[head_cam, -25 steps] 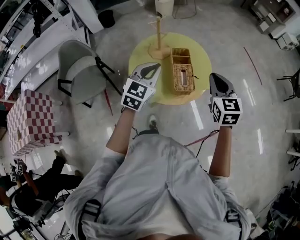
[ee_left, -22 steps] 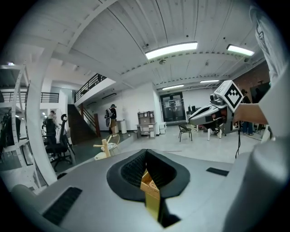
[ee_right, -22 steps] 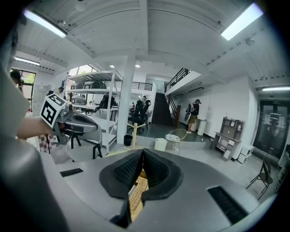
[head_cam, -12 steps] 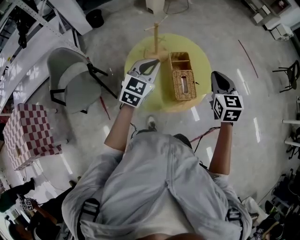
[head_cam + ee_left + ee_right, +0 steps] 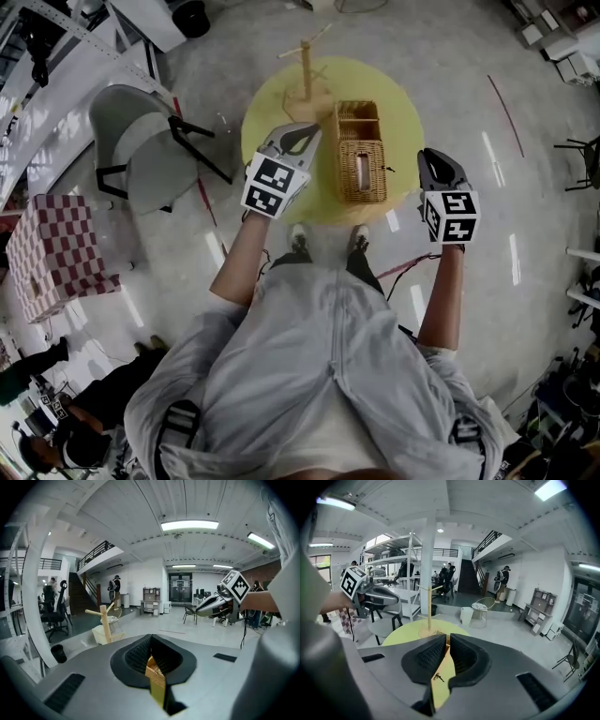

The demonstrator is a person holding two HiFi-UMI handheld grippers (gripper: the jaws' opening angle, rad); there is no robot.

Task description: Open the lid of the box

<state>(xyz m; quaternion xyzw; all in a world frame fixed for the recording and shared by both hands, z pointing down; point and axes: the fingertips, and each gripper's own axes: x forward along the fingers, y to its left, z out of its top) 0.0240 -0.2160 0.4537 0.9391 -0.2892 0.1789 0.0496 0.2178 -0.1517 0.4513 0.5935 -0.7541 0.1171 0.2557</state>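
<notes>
Right gripper [image 5: 447, 639] has its 2 jaws a narrow slit apart, having just been opening, with nothing between them. Left gripper [image 5: 151, 639] has its 2 jaws closed together, holding nothing. Between the 2 grippers, touching neither, the woven box [image 5: 361, 155] sits on a round yellow table [image 5: 272, 122], with a wooden stand [image 5: 305, 70] just beyond it.

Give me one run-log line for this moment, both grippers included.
woven wicker box on round yellow table: lid closed; left gripper: shut, empty; right gripper: jaws just opening, nothing between; box contact: none
</notes>
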